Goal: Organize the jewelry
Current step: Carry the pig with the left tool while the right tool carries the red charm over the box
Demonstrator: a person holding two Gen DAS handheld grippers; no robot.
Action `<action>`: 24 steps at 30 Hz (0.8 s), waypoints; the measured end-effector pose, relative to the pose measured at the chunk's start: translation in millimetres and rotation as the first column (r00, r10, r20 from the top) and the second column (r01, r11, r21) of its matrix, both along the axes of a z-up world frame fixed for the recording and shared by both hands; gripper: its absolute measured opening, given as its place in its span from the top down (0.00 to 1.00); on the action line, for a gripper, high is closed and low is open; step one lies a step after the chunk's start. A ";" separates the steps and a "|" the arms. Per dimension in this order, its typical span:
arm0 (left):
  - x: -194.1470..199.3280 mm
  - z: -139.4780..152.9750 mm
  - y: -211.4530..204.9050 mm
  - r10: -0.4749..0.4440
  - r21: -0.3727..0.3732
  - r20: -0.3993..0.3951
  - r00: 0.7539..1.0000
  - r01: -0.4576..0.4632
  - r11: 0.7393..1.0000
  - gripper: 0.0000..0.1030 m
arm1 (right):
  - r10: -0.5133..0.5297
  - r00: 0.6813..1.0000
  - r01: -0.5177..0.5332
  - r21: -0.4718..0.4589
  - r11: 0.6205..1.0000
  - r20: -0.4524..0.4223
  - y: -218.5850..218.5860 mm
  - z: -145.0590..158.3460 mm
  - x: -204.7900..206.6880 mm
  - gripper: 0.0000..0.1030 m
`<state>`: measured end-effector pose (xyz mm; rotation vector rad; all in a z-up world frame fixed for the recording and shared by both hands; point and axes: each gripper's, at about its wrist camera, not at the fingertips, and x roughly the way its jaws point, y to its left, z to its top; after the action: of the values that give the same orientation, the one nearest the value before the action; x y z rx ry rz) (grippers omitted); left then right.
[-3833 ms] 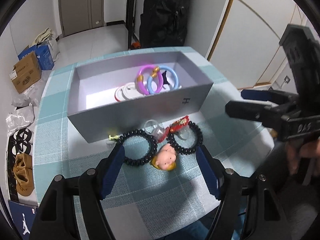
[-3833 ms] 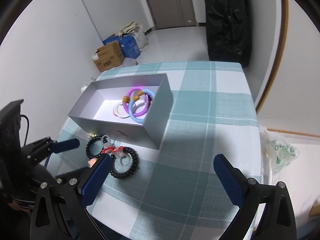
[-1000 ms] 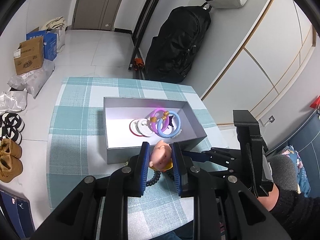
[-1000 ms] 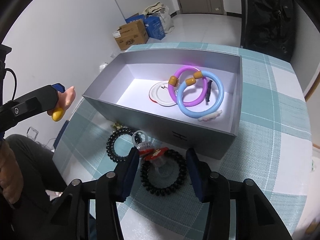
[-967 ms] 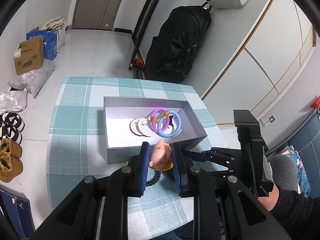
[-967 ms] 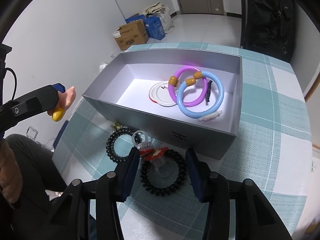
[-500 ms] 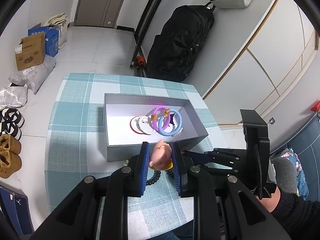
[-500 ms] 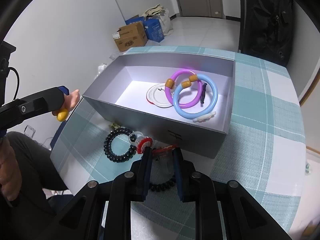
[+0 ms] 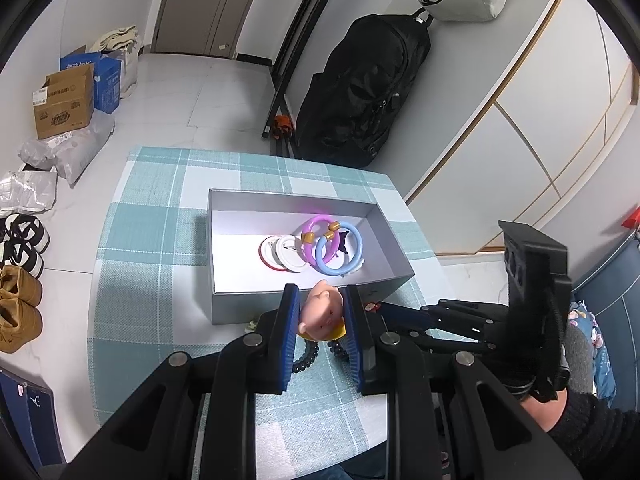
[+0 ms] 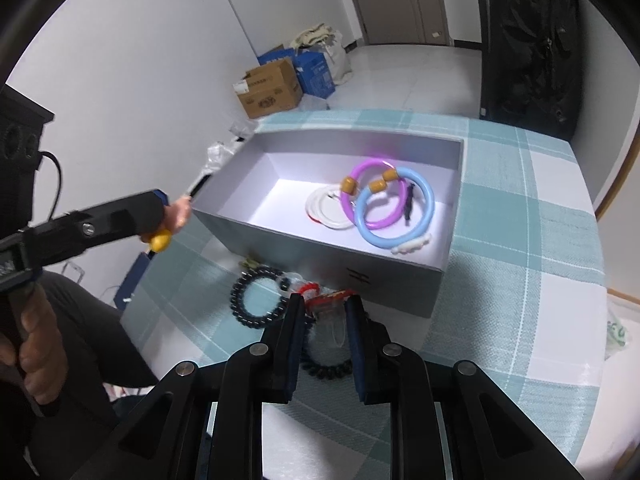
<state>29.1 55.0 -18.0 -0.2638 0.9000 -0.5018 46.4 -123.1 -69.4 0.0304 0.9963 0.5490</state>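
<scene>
A counter (image 9: pixel 136 240) covered with a teal-and-white checked cloth is seen ahead of both hand-held grippers. An open grey rectangular cardboard box (image 9: pixel 240 304) is set on it, just beyond the tips of the left hand-held gripper (image 9: pixel 322 320) and ahead of the right hand-held gripper (image 10: pixel 320 316). Inside the box, toward its right end, a light-blue plastic bangle (image 10: pixel 400 236) is overlapped with a purple plastic bangle (image 10: pixel 360 184) bearing amber beads; a white round disc with a red rim (image 10: pixel 326 212) is laid to their left, and a small white clip (image 10: pixel 412 246) at the near edge. Two black beaded bracelets are laid on the cloth before the box: one (image 10: pixel 250 300) to the left of the right hand-held gripper, the other (image 10: pixel 326 368) partly hidden under its fingers. The left hand-held gripper is closed on a small pink doll-head charm with a yellow base (image 9: pixel 322 316), held above the counter, near the box's front wall. The right hand-held gripper is closed to a narrow gap around a red-and-clear trinket (image 10: pixel 326 304), close in front of the box; whether it is lifted off the cloth cannot be told.
</scene>
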 end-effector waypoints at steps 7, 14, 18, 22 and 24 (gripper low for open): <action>5.1 3.2 -4.1 0.012 0.000 0.010 1.000 -0.012 1.000 0.83 | 0.050 0.996 -0.055 0.068 0.996 0.074 7.9 28.1 -11.9 0.81; 14.8 4.4 -9.6 0.021 -0.007 0.004 1.000 -0.021 1.000 0.83 | 0.042 0.992 -0.057 0.131 0.990 0.118 3.1 48.3 -8.1 0.81; 23.8 6.9 -10.0 0.029 -0.013 0.002 1.000 -0.029 0.999 0.83 | 0.025 0.991 -0.048 0.174 0.984 0.129 -2.8 56.4 -0.6 0.81; 37.2 8.2 -8.5 0.044 -0.023 -0.002 0.999 -0.044 0.999 0.83 | 0.024 0.991 -0.051 0.204 0.978 0.133 -5.0 59.8 8.9 0.81; 44.1 7.1 -8.3 0.052 -0.024 -0.010 0.999 -0.052 0.998 0.83 | 0.024 0.991 -0.051 0.208 0.977 0.132 -4.5 59.1 14.4 0.81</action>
<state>73.2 46.7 -10.8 -0.3108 0.8940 -0.4637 60.8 -127.6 -10.3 0.1638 0.8111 0.6814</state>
